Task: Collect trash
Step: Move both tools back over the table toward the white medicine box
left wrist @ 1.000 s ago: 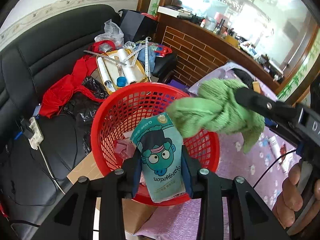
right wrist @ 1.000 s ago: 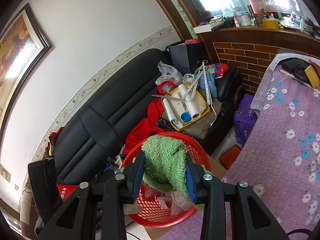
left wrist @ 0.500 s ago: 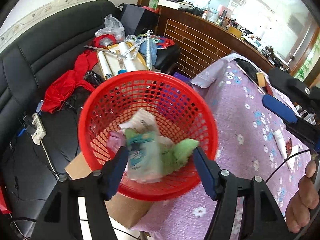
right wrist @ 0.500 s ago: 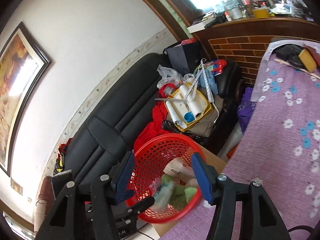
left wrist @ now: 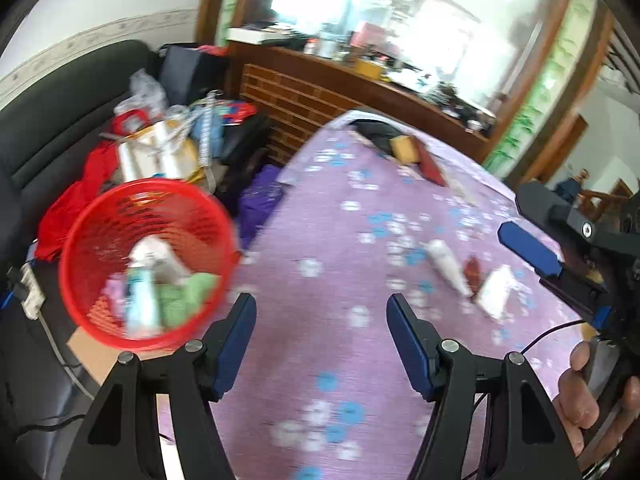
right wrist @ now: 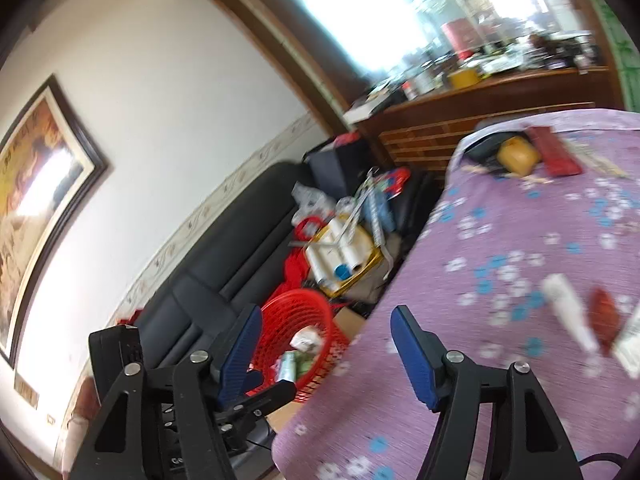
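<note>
The red basket (left wrist: 148, 264) sits just off the left edge of the table (left wrist: 360, 280), on a cardboard box beside the black sofa (left wrist: 52, 112), and inside it lie a green cloth (left wrist: 188, 300), a pale blue packet (left wrist: 140, 304) and some white wrapping, all a bit blurred. Out on the purple flowered tablecloth, toward the right edge, more trash waits: a white tube (left wrist: 446, 266), a small dark red sachet (left wrist: 472, 272) just beside it, and a white paper piece (left wrist: 496, 290) touching that sachet's far side. The left gripper (left wrist: 320, 340) hangs over the near part of the table with its blue pads (left wrist: 412, 348) well apart and nothing between them, touching nothing. The right gripper (right wrist: 326, 344) is over the table's left edge, its jaws opening wider right now, empty too, with only the basket and cloth seen through the gap. From the left view, the right tool's blue pad shows at the far right, a hand (left wrist: 592, 392) wrapped on its handle below. At the far end of the table rest a yellow block (right wrist: 518, 154) and a red flat case (right wrist: 554, 156).
</note>
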Tool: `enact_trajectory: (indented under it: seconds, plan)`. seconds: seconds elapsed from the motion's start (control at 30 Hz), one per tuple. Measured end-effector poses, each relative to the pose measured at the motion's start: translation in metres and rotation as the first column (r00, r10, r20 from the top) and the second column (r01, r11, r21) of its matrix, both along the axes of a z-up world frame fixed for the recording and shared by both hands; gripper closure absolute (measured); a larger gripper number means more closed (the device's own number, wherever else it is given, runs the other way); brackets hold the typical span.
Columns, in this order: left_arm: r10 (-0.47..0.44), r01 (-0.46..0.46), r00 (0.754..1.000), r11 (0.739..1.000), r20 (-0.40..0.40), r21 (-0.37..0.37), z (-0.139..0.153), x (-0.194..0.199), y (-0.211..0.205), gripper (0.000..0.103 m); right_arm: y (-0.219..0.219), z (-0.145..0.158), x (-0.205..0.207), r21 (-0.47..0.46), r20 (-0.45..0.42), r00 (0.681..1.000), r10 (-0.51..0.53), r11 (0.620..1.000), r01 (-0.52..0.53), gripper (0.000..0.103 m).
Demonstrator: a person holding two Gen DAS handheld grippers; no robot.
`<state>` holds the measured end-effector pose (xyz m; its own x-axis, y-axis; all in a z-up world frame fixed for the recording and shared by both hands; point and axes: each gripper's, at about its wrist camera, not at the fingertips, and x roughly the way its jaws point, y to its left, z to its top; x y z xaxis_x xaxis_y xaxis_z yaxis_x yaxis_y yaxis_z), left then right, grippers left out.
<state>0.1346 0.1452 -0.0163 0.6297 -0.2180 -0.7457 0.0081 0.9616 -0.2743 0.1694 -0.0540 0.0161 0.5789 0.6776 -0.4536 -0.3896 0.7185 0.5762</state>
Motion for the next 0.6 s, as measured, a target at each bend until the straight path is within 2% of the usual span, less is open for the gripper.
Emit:
enact_trajectory:
  seconds: [0.27, 0.4, 0.6]
  plan:
    - [-0.115, 0.114, 0.993, 0.992, -0.017, -0.044, 0.006, 0.009, -0.076, 0.035, -0.101, 0.012, -0.031, 0.010, 0.016, 0.986, -0.167, 0.986, 0.167, 0.032]
    - [-0.158, 0.155, 0.986, 0.986, -0.044, -0.052, 0.001, 0.017, -0.114, 0.035, -0.150, 0.005, -0.037, 0.014, -0.011, 0.969, -0.247, 0.969, 0.248, 0.032]
    - [-0.195, 0.192, 0.978, 0.980, -0.069, -0.052, -0.004, 0.024, -0.152, 0.035, -0.197, -0.011, -0.042, 0.020, -0.064, 0.947, -0.316, 0.948, 0.318, 0.032]
